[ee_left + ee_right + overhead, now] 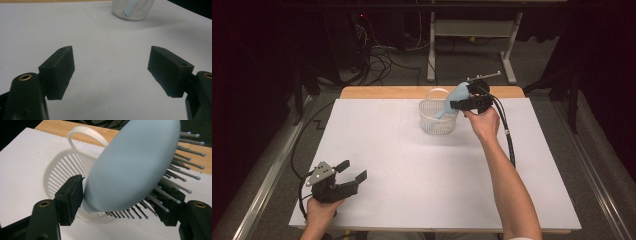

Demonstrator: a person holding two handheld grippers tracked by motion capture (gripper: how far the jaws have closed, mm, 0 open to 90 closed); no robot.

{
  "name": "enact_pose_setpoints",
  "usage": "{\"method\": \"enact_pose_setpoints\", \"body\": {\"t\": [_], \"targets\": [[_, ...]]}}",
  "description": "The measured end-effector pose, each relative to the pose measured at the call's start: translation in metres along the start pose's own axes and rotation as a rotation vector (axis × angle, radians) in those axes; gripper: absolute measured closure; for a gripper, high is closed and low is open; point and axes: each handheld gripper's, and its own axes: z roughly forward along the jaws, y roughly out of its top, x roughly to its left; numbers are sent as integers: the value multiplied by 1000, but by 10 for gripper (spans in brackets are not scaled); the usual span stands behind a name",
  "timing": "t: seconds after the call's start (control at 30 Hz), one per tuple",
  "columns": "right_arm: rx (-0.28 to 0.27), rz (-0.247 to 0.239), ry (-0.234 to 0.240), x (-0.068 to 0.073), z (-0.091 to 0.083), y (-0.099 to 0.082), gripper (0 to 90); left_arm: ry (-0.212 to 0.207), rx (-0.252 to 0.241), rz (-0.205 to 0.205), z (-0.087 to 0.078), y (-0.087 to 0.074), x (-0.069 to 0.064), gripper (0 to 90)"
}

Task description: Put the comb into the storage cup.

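One white sheet [412,165] covers the wooden table [387,92]; grey floor [472,60] beyond.

In the high view, the handle of the pale blue plastic hairbrush [455,97] is hidden inside the white slatted plastic basket [437,124]. In the right gripper view its head is cut off at the top edge, and whether the right hand-held gripper [122,200] presses it cannot be told.

The hairbrush [130,167] between my right claw's [122,200] black jaws is pale blue, with grey bristles [175,182] tipped in lighter beads. The basket [438,116] is white, slatted in thin upright ribs. My left claw [352,172] is black too, with brass-coloured screw holes. The worktop [412,165] is white, with a tan wooden edge [387,92] at the far side.
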Motion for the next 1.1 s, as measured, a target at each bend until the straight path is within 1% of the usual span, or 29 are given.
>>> {"method": "enact_pose_setpoints", "body": {"t": [0.23,0.33,0.63,0.87,0.93,1.1], "targets": [[10,-1,2,-1,0,-1,305,-1,1,-1,0,0,0,211],[16,10,7,-1,-1,-3,302,-2,1,-1,-1,0,0,211],[10,14,15,-4,-1,-9,296,-1,1,1,0,0,-1,211],[9,-1,13,-5,-2,-12,294,-1,3,2,0,0,-1,211],[18,-3,9,-5,-3,-13,289,-1,3,2,0,0,-1,211],[12,-2,12,-6,-4,-15,278,-1,2,1,0,0,-1,211]]}}
